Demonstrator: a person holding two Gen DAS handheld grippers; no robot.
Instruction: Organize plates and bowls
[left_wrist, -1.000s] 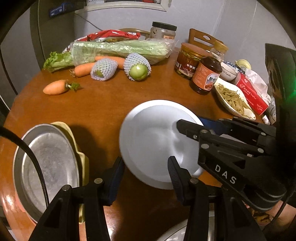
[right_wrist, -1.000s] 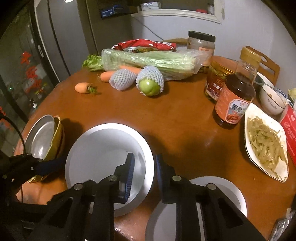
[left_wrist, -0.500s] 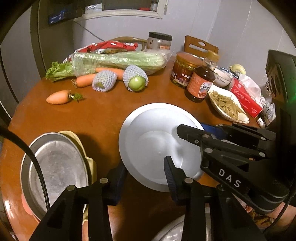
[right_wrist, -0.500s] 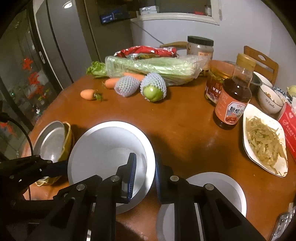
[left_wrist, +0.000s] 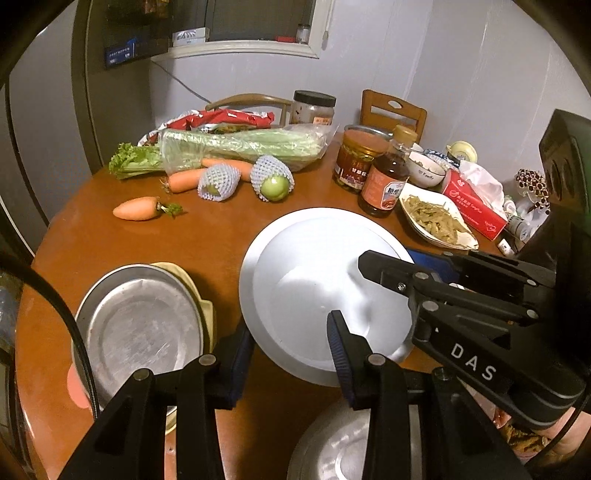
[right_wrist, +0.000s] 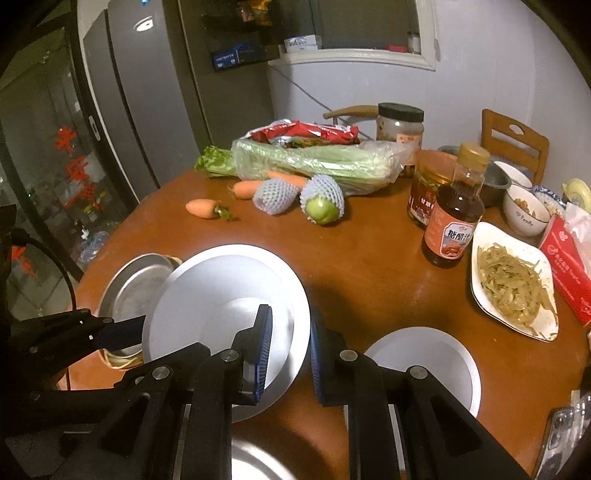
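My right gripper (right_wrist: 290, 354) is shut on the near rim of a white plate (right_wrist: 214, 295) and holds it tilted above the round wooden table; the plate also shows in the left wrist view (left_wrist: 314, 288). My left gripper (left_wrist: 290, 354) is open and empty, its jaws on either side of the plate's near-left edge. A steel plate (left_wrist: 140, 325) rests on a yellow bowl (left_wrist: 199, 295) at the left. A second white plate (right_wrist: 424, 362) lies on the table at the right. A steel dish (left_wrist: 332, 450) lies below the grippers.
At the back lie carrots (left_wrist: 136, 208), celery in a bag (left_wrist: 240, 147) and netted fruit (left_wrist: 273, 179). Jars (right_wrist: 428, 192), a sauce bottle (right_wrist: 454, 218), a dish of food (right_wrist: 513, 284) and a red box (right_wrist: 569, 258) stand at the right.
The white plate has risen off the table and tilted in my right gripper. Both grippers have moved up and back, so more of the room shows.
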